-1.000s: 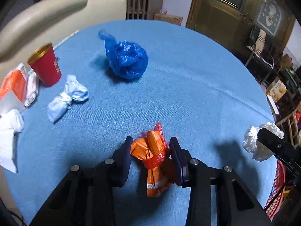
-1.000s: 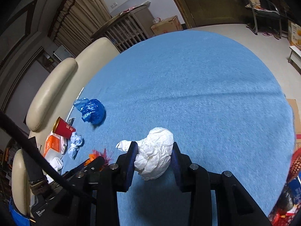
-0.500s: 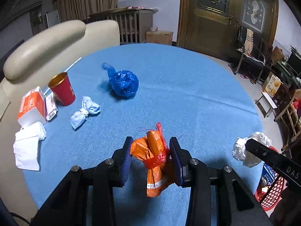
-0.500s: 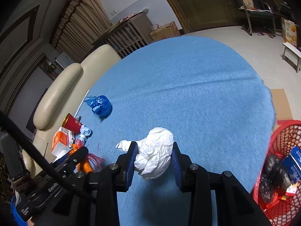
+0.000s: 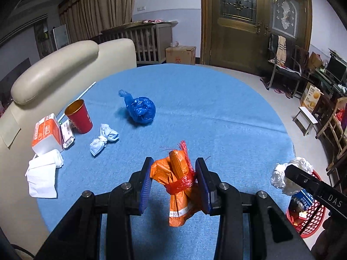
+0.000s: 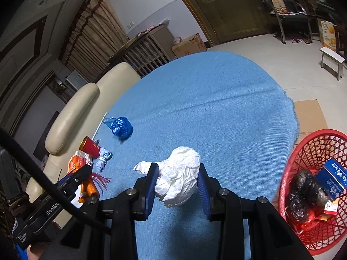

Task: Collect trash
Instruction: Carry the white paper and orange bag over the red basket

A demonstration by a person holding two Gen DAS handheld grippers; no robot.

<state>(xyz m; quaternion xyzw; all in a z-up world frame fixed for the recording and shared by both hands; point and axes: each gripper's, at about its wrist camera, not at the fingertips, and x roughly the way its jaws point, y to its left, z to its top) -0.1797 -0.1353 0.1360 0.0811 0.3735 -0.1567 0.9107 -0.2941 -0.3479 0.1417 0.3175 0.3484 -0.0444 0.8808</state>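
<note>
Both held bundles lifted; red basket point(image 6: 314, 195) nearer.

I see my two black grippers point(image 5: 173, 186) point(image 6: 176, 186) with blue pads point(image 5: 144, 186), silver screws and a black cable point(image 6: 43, 182).

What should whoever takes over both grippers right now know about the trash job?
Left gripper: shut on the orange wrapper bundle, lifted off the table.
Right gripper: shut on the white crumpled paper, also lifted.
Red basket: on the floor past the table's right edge, already holding some trash.
Left to do: drop both pieces in, then fetch the blue bag, pale blue wad and likely the red cup from the blue table.
</note>
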